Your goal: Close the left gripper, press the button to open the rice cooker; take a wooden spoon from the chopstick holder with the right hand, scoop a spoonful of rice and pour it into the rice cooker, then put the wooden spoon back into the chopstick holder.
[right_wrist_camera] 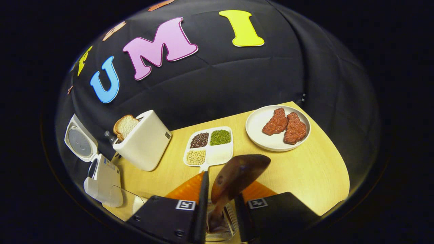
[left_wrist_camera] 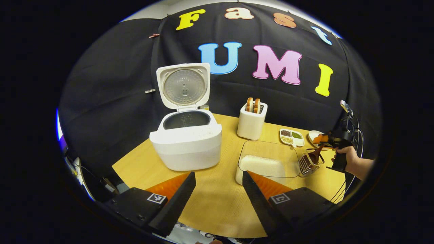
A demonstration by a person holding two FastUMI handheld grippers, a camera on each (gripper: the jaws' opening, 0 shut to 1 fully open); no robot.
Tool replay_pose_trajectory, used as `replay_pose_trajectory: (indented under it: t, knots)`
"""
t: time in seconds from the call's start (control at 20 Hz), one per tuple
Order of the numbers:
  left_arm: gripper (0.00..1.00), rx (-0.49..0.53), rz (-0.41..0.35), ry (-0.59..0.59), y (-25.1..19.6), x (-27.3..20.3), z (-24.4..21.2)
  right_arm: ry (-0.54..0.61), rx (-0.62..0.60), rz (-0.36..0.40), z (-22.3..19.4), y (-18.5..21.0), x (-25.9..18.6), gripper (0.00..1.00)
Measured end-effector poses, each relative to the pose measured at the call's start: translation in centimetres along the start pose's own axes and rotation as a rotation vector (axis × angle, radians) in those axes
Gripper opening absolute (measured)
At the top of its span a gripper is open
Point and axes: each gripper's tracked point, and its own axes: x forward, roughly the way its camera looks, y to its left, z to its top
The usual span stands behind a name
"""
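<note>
Right gripper (right_wrist_camera: 221, 189), held in a hand (left_wrist_camera: 346, 154), straddles the neck of the dark brown wooden spoon (right_wrist_camera: 239, 171), one finger on each side; cannot tell whether both press on it. Spoon stands bowl-up in the wire chopstick holder (left_wrist_camera: 307, 166) toward the right edge of the pale wooden tabletop (left_wrist_camera: 217, 203), just beside the clear rectangular container of white rice (left_wrist_camera: 268, 159). Left gripper (left_wrist_camera: 218, 174) hovers with fingers spread wide, holding nothing, facing the white rice cooker (left_wrist_camera: 186, 142), lid already up.

Probably light, stiff and smooth, that spoon, so likely to pivot or slip in a loose pinch. Best taken on the handle just below the bowl, squarely across the flat. Wire holder looks light too; likely to tip or drag unless lifted straight out.
</note>
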Motion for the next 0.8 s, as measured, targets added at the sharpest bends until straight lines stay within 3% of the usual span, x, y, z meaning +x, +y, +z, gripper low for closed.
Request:
replay_pose_trajectory:
  t: [0.05,0.15,0.4,0.8]
  knots:
    - [0.96,-0.016,0.006,-0.001,0.3,0.0,0.0,0.007,0.012,0.009,-0.2,0.6,-0.2,0.33]
    - [0.96,-0.056,0.002,-0.001,0.7,0.0,0.2,-0.003,0.039,0.039,0.4,1.5,-0.9,0.21]
    - [0.96,-0.149,-0.005,-0.031,2.4,0.2,0.5,-0.090,-0.032,0.054,2.5,3.1,-3.0,0.18]
    - [0.96,-0.097,-0.061,-0.070,5.9,0.6,1.9,-0.215,-0.086,0.082,7.3,8.0,-9.7,0.18]
